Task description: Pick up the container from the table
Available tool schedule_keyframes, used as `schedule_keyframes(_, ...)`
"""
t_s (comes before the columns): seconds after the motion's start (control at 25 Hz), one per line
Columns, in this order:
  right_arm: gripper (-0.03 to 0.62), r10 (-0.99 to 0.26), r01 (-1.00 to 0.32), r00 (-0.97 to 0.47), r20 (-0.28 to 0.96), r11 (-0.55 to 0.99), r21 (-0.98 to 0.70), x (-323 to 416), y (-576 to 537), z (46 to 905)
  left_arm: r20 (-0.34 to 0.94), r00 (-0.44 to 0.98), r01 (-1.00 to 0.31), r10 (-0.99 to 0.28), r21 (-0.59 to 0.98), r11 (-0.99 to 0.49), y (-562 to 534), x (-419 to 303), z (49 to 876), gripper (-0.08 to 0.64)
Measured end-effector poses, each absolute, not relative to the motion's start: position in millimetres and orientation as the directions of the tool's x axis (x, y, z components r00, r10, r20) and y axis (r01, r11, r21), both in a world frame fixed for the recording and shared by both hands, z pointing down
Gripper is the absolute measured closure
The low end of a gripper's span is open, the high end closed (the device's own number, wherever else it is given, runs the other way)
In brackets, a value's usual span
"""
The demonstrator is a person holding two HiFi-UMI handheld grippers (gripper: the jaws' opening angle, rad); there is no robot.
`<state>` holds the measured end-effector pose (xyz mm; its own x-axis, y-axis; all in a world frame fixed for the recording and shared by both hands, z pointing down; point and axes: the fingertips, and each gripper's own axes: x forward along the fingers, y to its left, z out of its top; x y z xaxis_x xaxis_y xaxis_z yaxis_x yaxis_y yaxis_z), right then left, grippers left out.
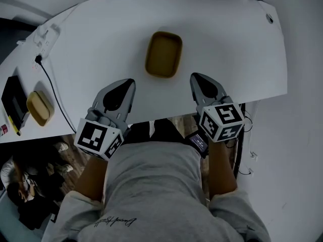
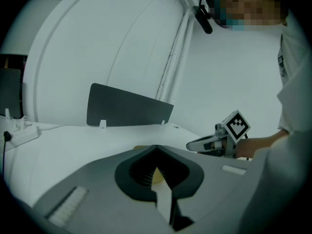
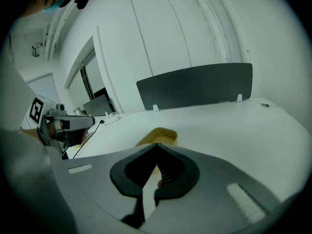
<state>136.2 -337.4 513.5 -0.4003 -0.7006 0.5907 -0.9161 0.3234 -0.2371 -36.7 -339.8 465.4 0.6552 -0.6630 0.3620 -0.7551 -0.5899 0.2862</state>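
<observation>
A tan, rounded rectangular container (image 1: 164, 54) lies open and empty on the white table (image 1: 232, 44), a little beyond both grippers. My left gripper (image 1: 132, 81) hovers near the table's front edge, left of and nearer than the container, its jaws closed tip to tip with nothing held. My right gripper (image 1: 194, 76) mirrors it on the right, also shut and empty. In the right gripper view the container (image 3: 159, 136) shows just past the right gripper (image 3: 157, 145). Only a thin tan sliver of the container (image 2: 141, 147) shows past the left gripper (image 2: 156, 146) in the left gripper view.
A second tan container (image 1: 40, 108), a black flat object (image 1: 13, 99), a power strip (image 1: 44, 38) and a black cable (image 1: 51, 86) sit at the table's left end. A dark divider panel (image 3: 195, 87) stands along the far edge. A person's torso is below the front edge.
</observation>
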Motion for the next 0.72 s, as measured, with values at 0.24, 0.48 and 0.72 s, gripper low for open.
schedule_keyframes(0.24, 0.577, -0.683, -0.918, -0.395, 0.614, 0.317, -0.238, 137.8, -347.3, 530.5, 0.378, 0.652, -0.758, -0.657, 0.303, -0.578, -345.5, -33.5, 476.8, 0.558)
schedule_keyframes(0.48, 0.575, -0.662, -0.931, -0.363, 0.656, 0.286, -0.227, 138.1, -358.0, 555.5, 0.391, 0.651, -0.758, -0.65, 0.303, -0.577, -350.1, -35.4, 485.8, 0.558)
schedule_keyframes(0.72, 0.537, -0.64, -0.933, -0.358, 0.679, 0.262, -0.245, 134.0, -370.5, 576.3, 0.41, 0.646, -0.762, -0.643, 0.309, -0.569, -353.9, -39.9, 496.3, 0.558)
